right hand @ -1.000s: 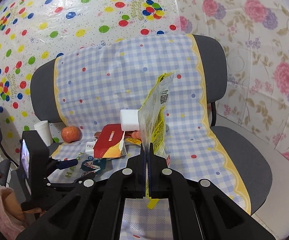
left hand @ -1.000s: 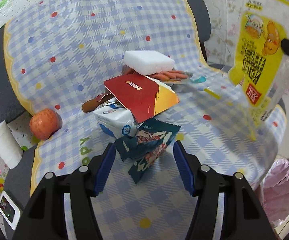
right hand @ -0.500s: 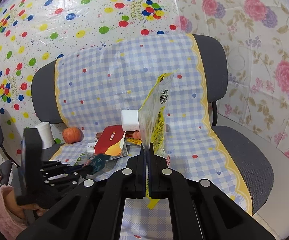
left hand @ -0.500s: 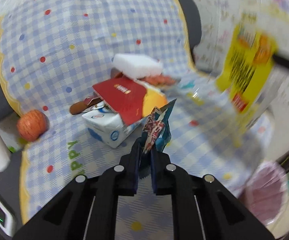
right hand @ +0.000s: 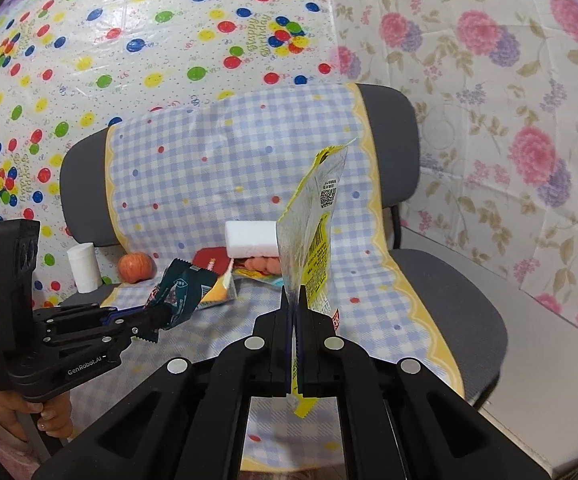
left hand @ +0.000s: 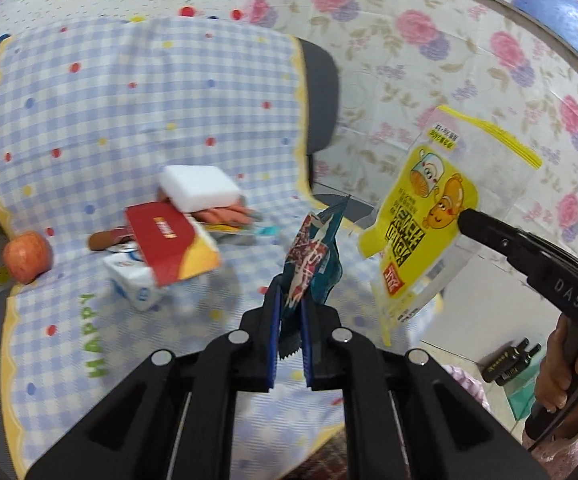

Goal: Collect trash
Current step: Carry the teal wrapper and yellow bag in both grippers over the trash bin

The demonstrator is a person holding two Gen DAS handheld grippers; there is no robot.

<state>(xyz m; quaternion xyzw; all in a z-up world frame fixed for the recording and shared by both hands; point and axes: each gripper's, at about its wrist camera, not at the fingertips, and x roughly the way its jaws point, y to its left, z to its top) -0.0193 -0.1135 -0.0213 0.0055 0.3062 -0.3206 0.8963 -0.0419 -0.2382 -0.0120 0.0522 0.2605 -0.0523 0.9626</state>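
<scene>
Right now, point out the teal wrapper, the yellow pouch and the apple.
teal wrapper (left hand: pixel 316 256), left wrist view, printed middle.
yellow pouch (left hand: pixel 421 220), left wrist view, yellow front panel.
apple (right hand: pixel 135 266), right wrist view, front skin.

Dark teal wrapper (left hand: pixel 313 256), yellow-and-clear bag (left hand: pixel 429 216), red-orange box (left hand: pixel 169 244), white foam block (left hand: pixel 197 188), blue-white gingham cloth (left hand: pixel 129 120) with coloured dots, grey chair (right hand: pixel 449 300)

Glossy foil wrapper (left hand: pixel 312 256), cloth chair cover (left hand: pixel 129 112)

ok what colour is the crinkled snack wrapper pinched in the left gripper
Dark teal with a red-and-white print; the crinkled snack wrapper shows best in the left wrist view.
</scene>
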